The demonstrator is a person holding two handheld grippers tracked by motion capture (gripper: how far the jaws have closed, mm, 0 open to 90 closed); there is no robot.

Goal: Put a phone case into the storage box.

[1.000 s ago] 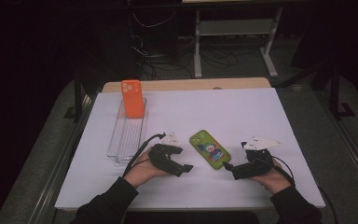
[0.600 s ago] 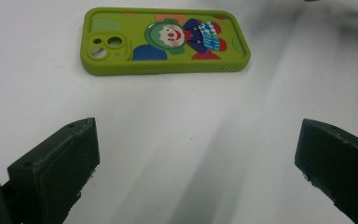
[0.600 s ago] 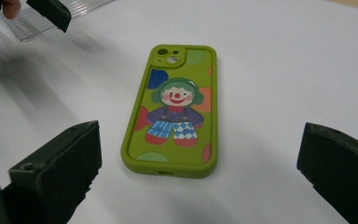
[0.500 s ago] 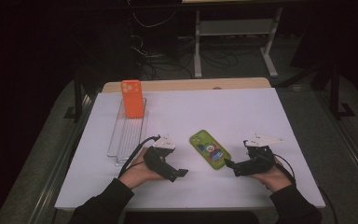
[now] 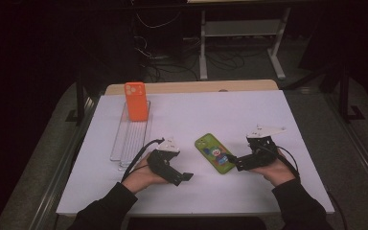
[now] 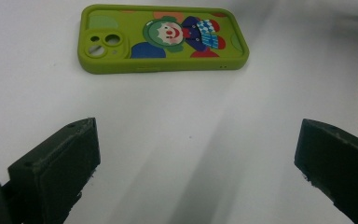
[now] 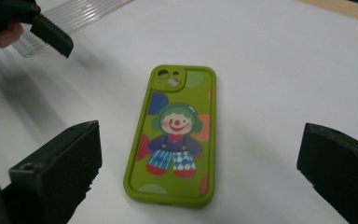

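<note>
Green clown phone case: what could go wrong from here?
1. The green clown-print phone case lies flat on the smooth white table, so the open right gripper may just push it along.
2. The open left gripper sits close by; the two could collide.

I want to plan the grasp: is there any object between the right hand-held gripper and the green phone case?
Nothing visible. The right hand-held gripper, jaws open, faces the green phone case, which lies flat on bare white table.
</note>
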